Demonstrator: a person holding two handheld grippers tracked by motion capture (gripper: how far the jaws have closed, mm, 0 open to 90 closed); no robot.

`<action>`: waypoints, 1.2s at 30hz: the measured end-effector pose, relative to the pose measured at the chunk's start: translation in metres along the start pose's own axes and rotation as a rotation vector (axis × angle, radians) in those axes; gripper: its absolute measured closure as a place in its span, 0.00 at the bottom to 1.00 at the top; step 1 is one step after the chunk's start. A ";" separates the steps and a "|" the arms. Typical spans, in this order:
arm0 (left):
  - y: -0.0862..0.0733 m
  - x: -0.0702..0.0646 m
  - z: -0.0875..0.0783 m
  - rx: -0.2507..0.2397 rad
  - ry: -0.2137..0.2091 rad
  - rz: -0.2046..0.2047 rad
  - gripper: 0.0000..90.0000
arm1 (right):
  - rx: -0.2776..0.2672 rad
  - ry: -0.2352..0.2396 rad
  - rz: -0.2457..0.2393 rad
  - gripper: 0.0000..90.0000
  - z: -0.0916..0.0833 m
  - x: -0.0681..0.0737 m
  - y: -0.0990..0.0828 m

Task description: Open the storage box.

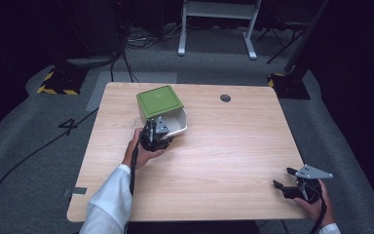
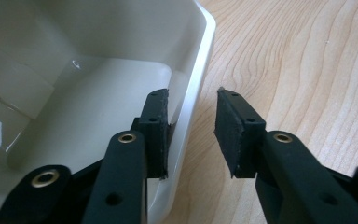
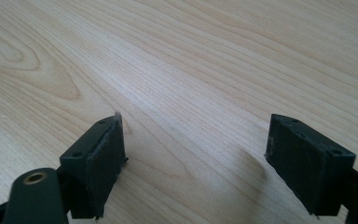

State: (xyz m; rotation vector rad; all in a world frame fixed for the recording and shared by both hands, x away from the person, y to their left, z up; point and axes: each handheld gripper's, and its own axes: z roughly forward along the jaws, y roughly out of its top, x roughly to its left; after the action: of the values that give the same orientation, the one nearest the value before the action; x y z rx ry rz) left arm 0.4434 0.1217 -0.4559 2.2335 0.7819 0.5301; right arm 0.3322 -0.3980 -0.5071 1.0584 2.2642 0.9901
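White plastic is seen between the jaws of the left tool point(image 2: 193, 100): it is the side wall of a box point(image 1: 176, 122). One pad point(image 2: 161, 126) is laid on the inside of that wall. The other pad point(image 2: 230, 135) is kept just outside it, and a thin strip of the desk point(image 2: 307, 70) is seen between pad and wall. So the jaws are set narrow around the wall, but the wall is not pinched.

The right tool point(image 1: 282, 177) is held low at the near right corner of the desk, well apart from the box. Its jaws are spread wide in the right gripper view, and nothing is held or touched.

A black "4" point(image 1: 69, 126) is painted on the grey floor, left of the desk. No writing is seen on the box.

The box is placed near the far left part of the desk. Its green side point(image 1: 159, 101) is turned up, and its white, shiny, empty inside is turned towards the left tool.
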 end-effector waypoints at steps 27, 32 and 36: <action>-0.006 -0.036 -0.009 0.036 -0.100 0.027 0.72 | -0.003 -0.002 -0.004 0.22 0.000 0.001 0.000; -0.007 -0.038 -0.011 0.035 -0.101 0.015 0.71 | -0.003 -0.003 -0.004 0.22 0.000 0.001 0.000; -0.007 -0.043 -0.011 0.033 -0.101 0.006 0.71 | -0.002 -0.004 -0.007 0.22 0.000 0.001 0.000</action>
State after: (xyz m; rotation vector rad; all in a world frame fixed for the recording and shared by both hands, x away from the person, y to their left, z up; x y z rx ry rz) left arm 0.4035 0.1025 -0.4596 2.2744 0.7366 0.4071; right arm 0.3318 -0.3974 -0.5071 1.0504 2.2618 0.9870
